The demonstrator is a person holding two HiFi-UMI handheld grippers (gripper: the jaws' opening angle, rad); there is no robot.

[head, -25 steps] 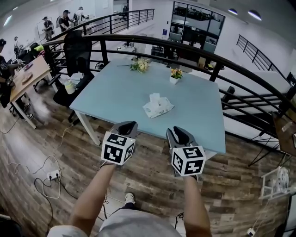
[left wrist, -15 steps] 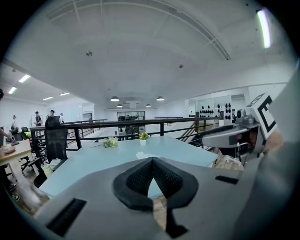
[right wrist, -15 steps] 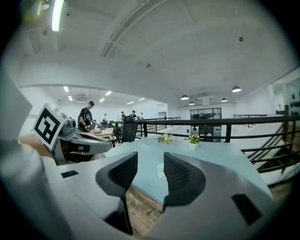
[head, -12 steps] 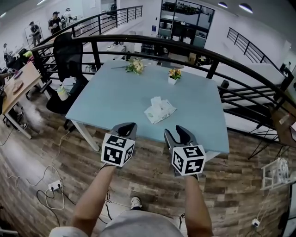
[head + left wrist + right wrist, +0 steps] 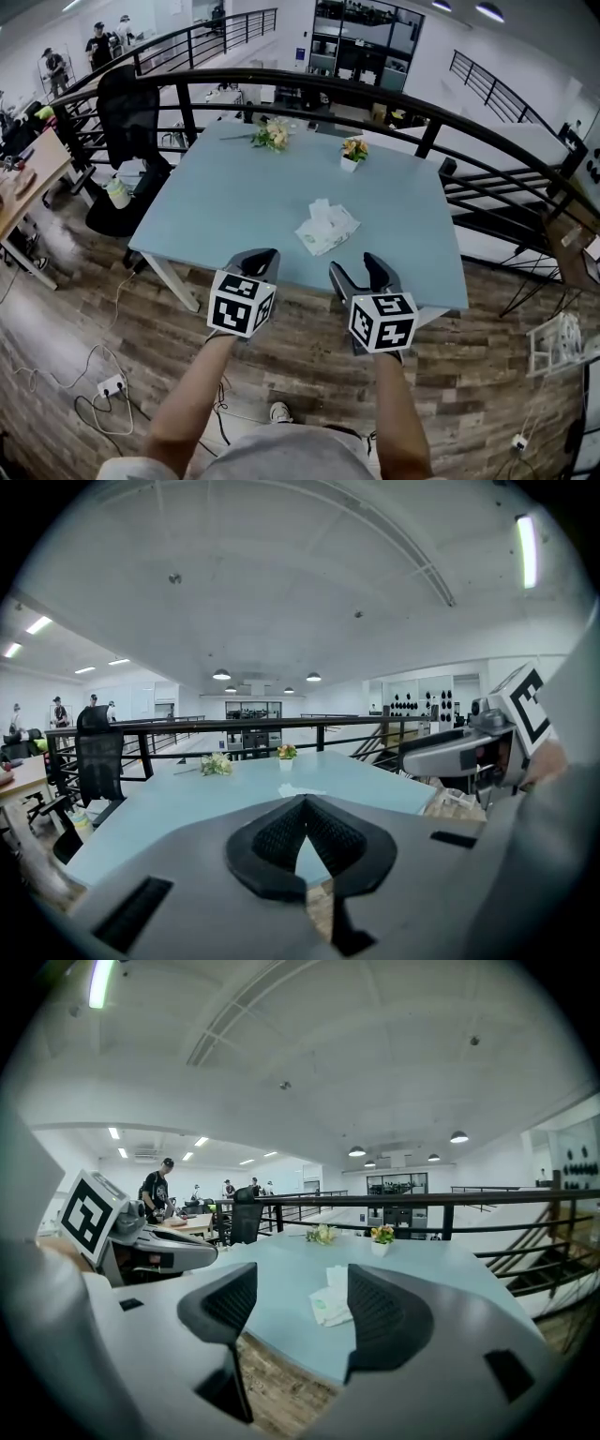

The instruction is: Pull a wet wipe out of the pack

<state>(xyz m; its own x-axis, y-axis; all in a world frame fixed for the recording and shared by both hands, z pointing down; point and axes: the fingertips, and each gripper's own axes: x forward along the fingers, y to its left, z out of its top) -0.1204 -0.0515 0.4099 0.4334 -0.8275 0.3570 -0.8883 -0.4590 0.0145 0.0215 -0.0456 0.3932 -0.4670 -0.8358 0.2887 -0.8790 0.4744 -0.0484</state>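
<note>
wet wipe pack (image 5: 326,228): mid worktop (image 5: 234,187), toward the near edge; print too small to read
left gripper (image 5: 258,255): jaws together, empty
right gripper (image 5: 359,269): jaws opening, nothing between them

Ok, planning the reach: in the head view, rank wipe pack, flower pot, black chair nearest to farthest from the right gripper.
Right gripper, jaws opening, empty:
1. Wipe pack, mid-table.
2. Flower pot, far edge.
3. Black chair, beyond table, left.

no legible text or signs
</note>
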